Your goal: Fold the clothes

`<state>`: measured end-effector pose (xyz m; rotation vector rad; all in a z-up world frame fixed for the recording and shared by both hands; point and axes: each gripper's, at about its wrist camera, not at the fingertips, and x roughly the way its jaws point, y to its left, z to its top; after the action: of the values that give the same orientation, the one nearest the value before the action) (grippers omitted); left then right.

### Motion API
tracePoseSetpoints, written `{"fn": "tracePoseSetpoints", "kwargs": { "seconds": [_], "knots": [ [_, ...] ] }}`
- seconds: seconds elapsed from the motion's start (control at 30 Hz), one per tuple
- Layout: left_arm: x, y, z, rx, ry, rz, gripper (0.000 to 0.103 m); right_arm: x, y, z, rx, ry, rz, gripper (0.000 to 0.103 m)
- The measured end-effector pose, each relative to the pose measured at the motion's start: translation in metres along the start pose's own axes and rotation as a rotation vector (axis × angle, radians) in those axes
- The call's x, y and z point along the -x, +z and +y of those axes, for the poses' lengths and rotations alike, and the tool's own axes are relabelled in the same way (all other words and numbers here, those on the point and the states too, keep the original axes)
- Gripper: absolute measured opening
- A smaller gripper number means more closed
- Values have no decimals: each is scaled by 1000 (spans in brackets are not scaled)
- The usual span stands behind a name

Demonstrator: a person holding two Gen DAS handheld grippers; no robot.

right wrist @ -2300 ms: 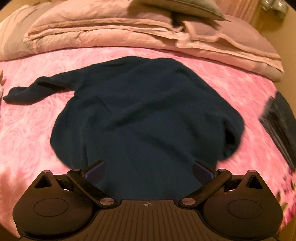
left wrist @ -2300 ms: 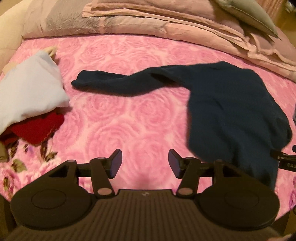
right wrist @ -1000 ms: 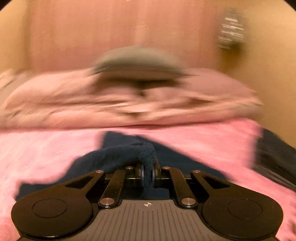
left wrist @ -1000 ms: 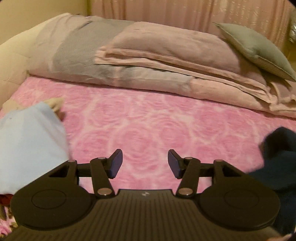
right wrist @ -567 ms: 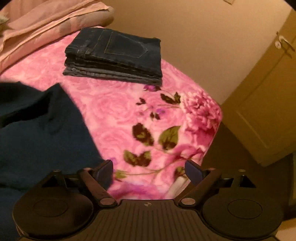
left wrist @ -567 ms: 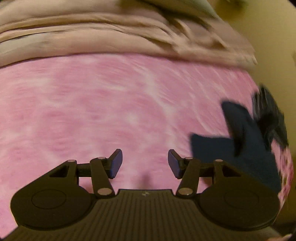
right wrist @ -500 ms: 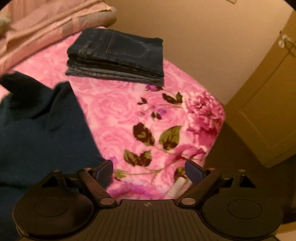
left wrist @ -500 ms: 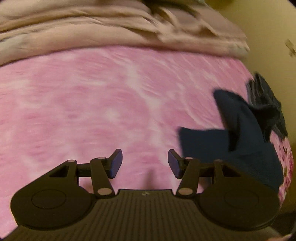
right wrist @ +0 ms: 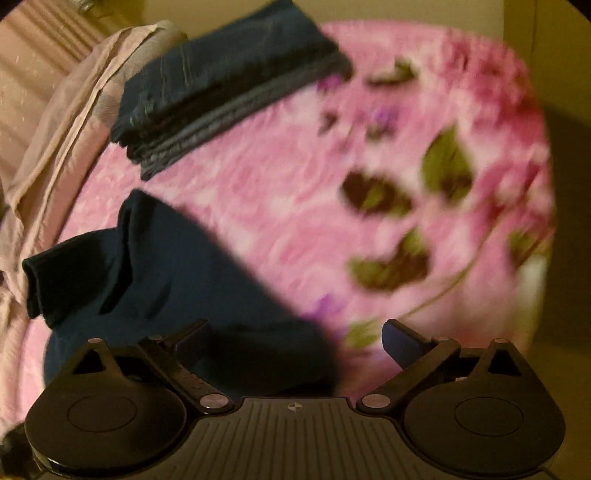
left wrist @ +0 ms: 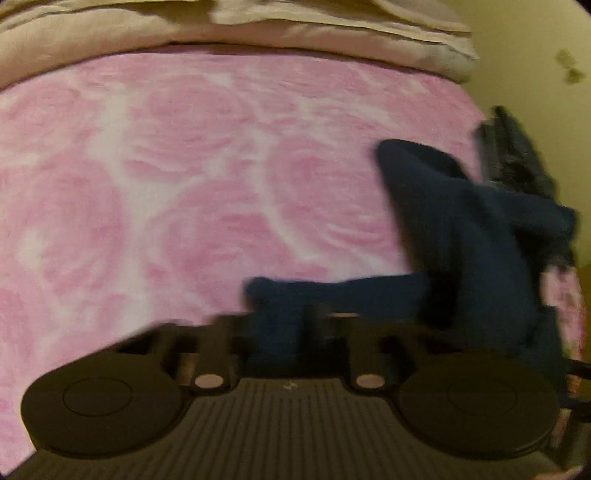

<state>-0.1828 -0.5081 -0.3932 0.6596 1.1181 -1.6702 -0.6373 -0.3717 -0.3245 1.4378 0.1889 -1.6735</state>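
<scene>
I am in the middle of folding the dark blue sweater [left wrist: 461,236], which lies on the pink bed cover [left wrist: 184,184]. Nearest to me, the left gripper [left wrist: 291,325] is closing its fingers on a sweater edge that sits between them; the right gripper [right wrist: 295,339] stands spread over the hem, holding nothing. Next I should lift this edge across the body. A second ago the right one pinched cloth and the left was wide. Farther, the folded jeans [right wrist: 221,85] wait.

Navy sweater [left wrist: 461,236], dark-blue jeans [right wrist: 221,74], pink rose-patterned blanket [left wrist: 184,184], beige bedding [left wrist: 110,33]
</scene>
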Motion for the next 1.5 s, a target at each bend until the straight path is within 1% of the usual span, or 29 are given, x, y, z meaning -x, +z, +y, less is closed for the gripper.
{"fn": "tracePoseSetpoints", "kwargs": {
  "seconds": [0.03,0.07,0.1,0.13,0.2,0.3,0.43,0.5,0.53,0.57,0.63,0.7,0.77,0.8,0.83,0.87,0.93,0.97,1.0,1.03,1.07,1.13,1.2,1.23,1.33,1.4,1.5],
  "knots": [
    [10,1,2,10,-12,-24,8,-5,-5,6,6,5,5,58],
    [20,2,4,22,-24,-50,7,-8,-9,13,22,4,7,50],
    [30,3,6,34,-36,-75,7,-9,-12,21,50,1,-4,31],
    [40,4,8,45,-48,-100,7,-4,-11,29,89,11,-23,27],
    [95,6,38,120,5,-215,7,10,-8,44,174,41,-61,24],
    [180,10,83,235,89,-390,7,35,0,75,324,126,-98,24],
    [337,1,135,292,399,-642,6,62,11,123,471,258,-127,23],
    [408,-3,152,318,517,-720,5,69,12,148,509,329,-130,23],
    [435,-5,156,312,551,-757,5,70,12,160,521,364,-129,23],
    [462,-7,155,269,629,-787,5,71,12,173,533,402,-124,23],
    [500,-10,153,203,793,-837,5,71,10,199,556,484,-105,23],
    [532,-13,163,232,894,-886,5,67,2,229,588,571,-70,23],
    [558,-14,183,316,914,-920,5,65,-14,264,648,624,-45,22],
    [562,-14,192,344,922,-921,5,60,-23,279,666,620,-32,23],
    [559,-12,201,340,904,-889,5,51,-30,292,669,591,-15,23],
    [546,-17,208,341,922,-828,7,38,-36,302,663,535,9,25],
    [518,-25,221,343,959,-703,14,9,-41,310,634,400,60,57],
    [504,-30,228,343,977,-640,17,2,-44,310,624,359,72,63],
    [488,-43,230,369,967,-596,19,1,-47,308,632,353,76,69],
    [471,-57,231,397,956,-553,20,4,-53,306,660,363,78,70],
    [455,-74,228,448,917,-526,23,7,-61,304,697,372,86,70],
    [424,-107,223,553,833,-475,23,9,-83,300,771,396,159,71],
    [396,-143,213,647,741,-434,23,10,-115,294,842,438,251,71],
    [381,-162,206,682,690,-402,23,13,-134,291,906,466,281,71],
    [348,-202,175,749,594,-326,23,23,-205,294,1227,550,310,71],
    [330,-221,154,781,537,-284,24,25,-249,297,1444,578,267,71],
    [319,-239,142,803,521,-259,25,23,-303,297,1773,584,138,71]
  ]
}}
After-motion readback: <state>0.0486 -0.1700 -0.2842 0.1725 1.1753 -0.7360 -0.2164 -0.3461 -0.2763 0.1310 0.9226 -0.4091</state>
